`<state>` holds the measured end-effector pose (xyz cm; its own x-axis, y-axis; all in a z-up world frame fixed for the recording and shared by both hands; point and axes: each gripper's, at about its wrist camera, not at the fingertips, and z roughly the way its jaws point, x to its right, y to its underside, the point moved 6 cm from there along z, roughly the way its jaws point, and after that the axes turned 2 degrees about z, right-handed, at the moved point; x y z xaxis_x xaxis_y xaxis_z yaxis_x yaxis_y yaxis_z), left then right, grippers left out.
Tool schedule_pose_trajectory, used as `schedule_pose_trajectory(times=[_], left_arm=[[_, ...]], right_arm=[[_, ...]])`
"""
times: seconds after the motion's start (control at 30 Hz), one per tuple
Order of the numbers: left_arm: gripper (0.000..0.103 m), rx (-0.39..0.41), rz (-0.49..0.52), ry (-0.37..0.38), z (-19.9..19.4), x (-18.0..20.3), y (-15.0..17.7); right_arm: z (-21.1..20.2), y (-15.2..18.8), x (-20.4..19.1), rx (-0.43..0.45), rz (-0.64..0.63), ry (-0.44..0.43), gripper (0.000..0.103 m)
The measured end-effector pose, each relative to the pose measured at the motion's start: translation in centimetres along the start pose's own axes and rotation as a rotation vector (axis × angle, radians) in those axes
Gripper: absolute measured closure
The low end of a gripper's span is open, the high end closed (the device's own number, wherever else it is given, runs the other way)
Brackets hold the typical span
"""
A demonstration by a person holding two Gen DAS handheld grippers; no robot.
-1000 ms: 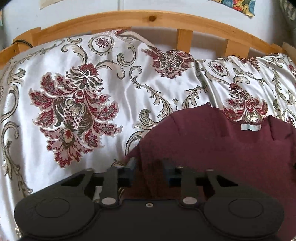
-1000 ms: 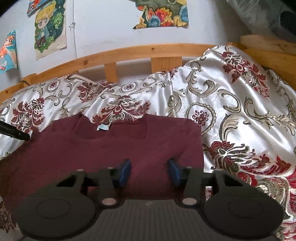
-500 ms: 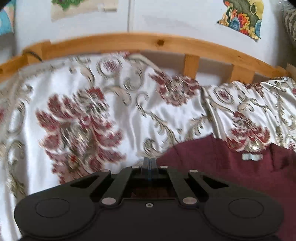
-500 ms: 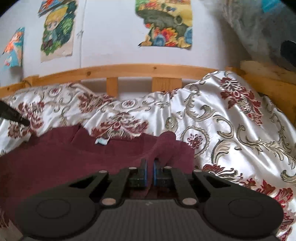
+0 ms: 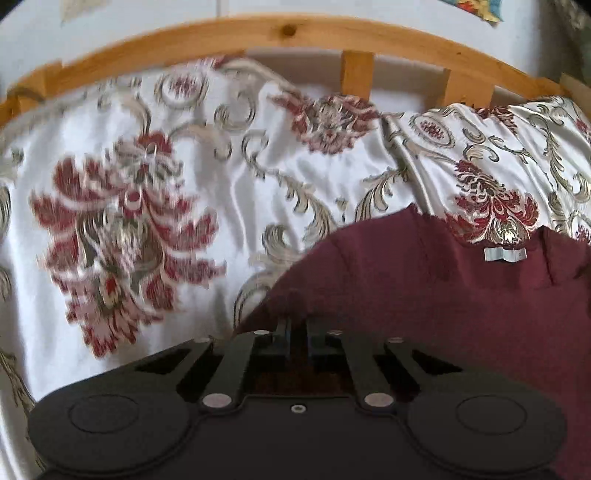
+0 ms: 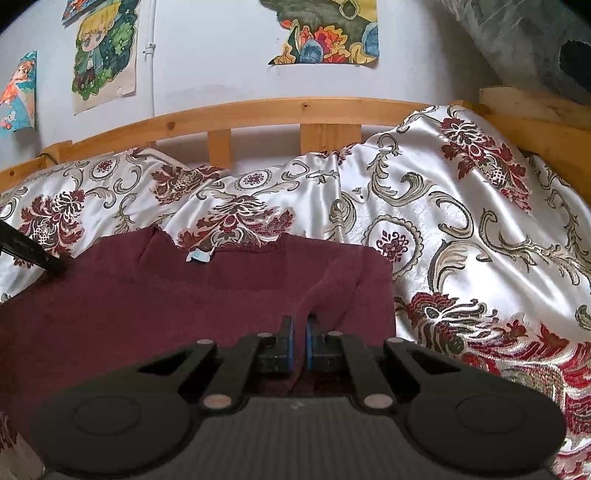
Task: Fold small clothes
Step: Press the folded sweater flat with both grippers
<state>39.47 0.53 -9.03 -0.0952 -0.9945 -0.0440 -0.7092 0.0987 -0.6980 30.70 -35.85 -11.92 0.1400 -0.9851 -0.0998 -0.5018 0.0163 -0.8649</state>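
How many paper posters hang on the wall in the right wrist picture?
3: an orange-haired figure poster at the left edge, a blond cartoon figure poster beside it, and a colourful torn poster at top centre. More may lie outside the frame.

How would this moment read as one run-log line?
left tongs: shut on maroon garment | right tongs: shut on same garment | surface: floral bedspread | stage: gripped, unfolded

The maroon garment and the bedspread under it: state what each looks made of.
Maroon garment: likely knit or fleece, matte; soft fuzzy surface, no shine.
Bedspread: probably satin-type woven brocade, glossy; bright highlights on white ground, with red and gold floral pattern.
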Motion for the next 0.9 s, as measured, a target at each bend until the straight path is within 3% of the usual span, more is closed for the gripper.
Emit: schedule_pose_trajectory(times=[0.2, 0.3, 0.63, 0.77, 0.8, 0.83, 0.9], left_arm=[[0.098, 0.198, 0.013, -0.066, -2.8, 0.6, -2.5], [0.098, 0.235, 0.013, -0.092, -3.1, 0.9, -3.4], [0.097, 0.065, 0.068, -0.131, 1.2, 1.0, -0.8], [0.092, 0.035, 0.039, -0.098, 1.3, 0.6, -0.4], [0.087, 0.03, 0.023, -0.087, 1.1, 0.5, -0.4], [0.084, 0.028, 0.007, -0.075, 0.9, 0.4, -0.4], [0.076, 0.028, -0.003, -0.065, 0.6, 0.5, -0.4]], right_arm=[[-1.7, -1.4, -0.6, 0.137, -0.072, 0.047, 0.097], [-2.5, -2.2, -0.8, 0.208, -0.104, 0.077, 0.097], [1.0, 0.0, 0.4, 0.002, -0.023, 0.064, 0.095], [0.9, -0.2, 0.8, 0.013, -0.015, 0.058, 0.076], [1.0, -0.4, 0.9, 0.016, -0.012, 0.048, 0.064], [1.2, -0.6, 1.1, 0.016, -0.009, 0.042, 0.058], [1.7, -1.3, 1.6, 0.021, -0.011, 0.061, 0.058]])
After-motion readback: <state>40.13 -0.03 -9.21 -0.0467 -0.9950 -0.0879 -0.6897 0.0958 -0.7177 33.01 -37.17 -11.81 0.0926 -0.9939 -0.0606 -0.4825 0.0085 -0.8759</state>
